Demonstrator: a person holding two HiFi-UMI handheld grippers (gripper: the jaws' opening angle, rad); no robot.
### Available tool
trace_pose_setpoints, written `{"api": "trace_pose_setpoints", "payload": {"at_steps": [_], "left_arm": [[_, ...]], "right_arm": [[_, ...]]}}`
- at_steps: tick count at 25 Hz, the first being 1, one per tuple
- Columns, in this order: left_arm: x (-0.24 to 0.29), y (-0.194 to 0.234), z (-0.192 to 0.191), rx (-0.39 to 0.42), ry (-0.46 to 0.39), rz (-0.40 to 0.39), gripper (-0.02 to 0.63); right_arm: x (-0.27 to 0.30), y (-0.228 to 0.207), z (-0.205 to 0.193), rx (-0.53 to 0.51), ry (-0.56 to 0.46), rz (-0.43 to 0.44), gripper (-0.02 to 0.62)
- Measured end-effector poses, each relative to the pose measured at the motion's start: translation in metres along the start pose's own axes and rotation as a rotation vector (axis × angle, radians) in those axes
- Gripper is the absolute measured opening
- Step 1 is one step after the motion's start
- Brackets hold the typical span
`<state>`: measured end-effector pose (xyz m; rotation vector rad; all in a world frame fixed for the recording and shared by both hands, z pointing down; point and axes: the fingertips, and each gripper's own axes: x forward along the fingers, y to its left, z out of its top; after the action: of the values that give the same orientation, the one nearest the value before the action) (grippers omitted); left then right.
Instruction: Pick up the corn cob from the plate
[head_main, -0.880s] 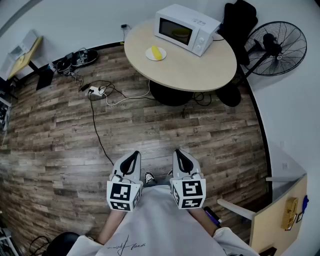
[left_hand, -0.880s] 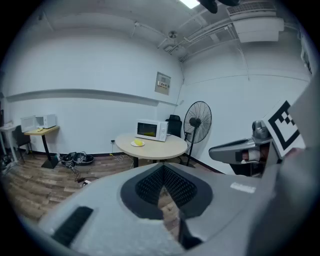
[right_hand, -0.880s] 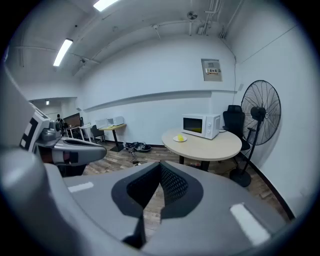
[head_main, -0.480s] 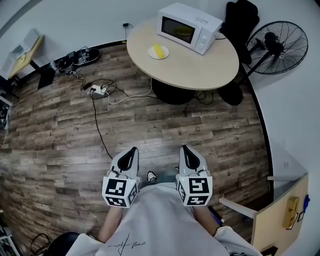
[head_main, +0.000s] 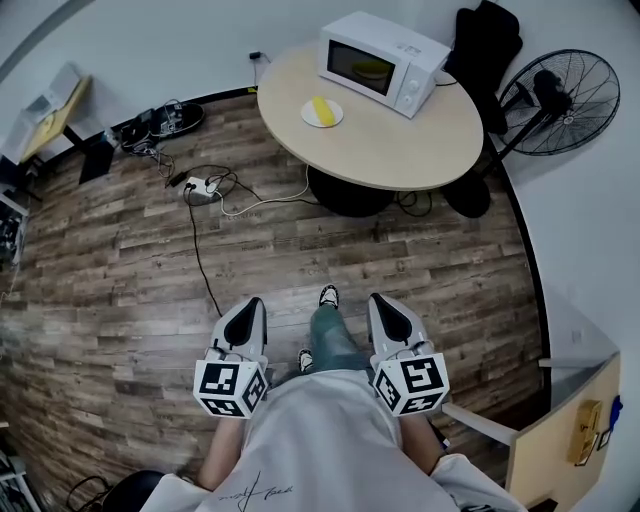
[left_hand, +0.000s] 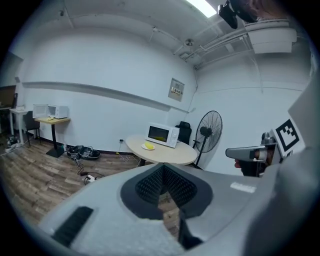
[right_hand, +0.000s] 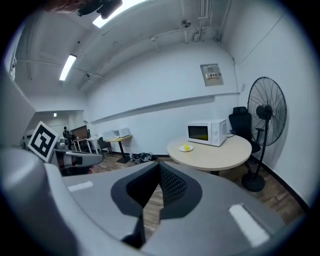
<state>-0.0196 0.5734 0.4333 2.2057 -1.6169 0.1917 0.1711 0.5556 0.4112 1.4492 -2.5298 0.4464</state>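
Two tools show in the head view: the left tool (head_main: 247, 312) at seven o'clock and the right tool (head_main: 386, 305) at five o'clock. Each bears one marker cube (head_main: 230, 388), two cubes in all. One round surface (head_main: 400, 140) lies at one o'clock. It carries one microwave (head_main: 385, 62), one plate (head_main: 334, 118) and one corn cob (head_main: 319, 107). One standing fan (head_main: 553, 102) is at two o'clock. One power strip (head_main: 206, 186) lies on the floor (head_main: 120, 270) at eleven o'clock, and one small desk (head_main: 50, 115) stands at ten o'clock. Two shoes (head_main: 328, 296) show near the centre.
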Motion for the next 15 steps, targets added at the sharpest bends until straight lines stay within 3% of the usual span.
{"api": "trace_pose_setpoints", "payload": {"at_steps": [4,7,12,15], "left_arm": [[0.015,0.008,0.000,-0.015,0.020,-0.003,-0.009],[0.027,0.018,0.011,-0.006,0.019,0.033,-0.003],[0.061,0.030,0.025,0.010,0.033,0.023,-0.003],[0.079,0.042,0.035,0.004,0.037,0.032,-0.003]], "right_arm": [[0.022,0.006,0.005,0.025,-0.014,0.083,0.011],[0.043,0.002,0.015,0.012,-0.029,0.077,0.011],[0.079,-0.010,0.024,0.052,0.008,0.078,0.011],[0.101,-0.015,0.032,0.012,0.023,0.079,0.011]]}}
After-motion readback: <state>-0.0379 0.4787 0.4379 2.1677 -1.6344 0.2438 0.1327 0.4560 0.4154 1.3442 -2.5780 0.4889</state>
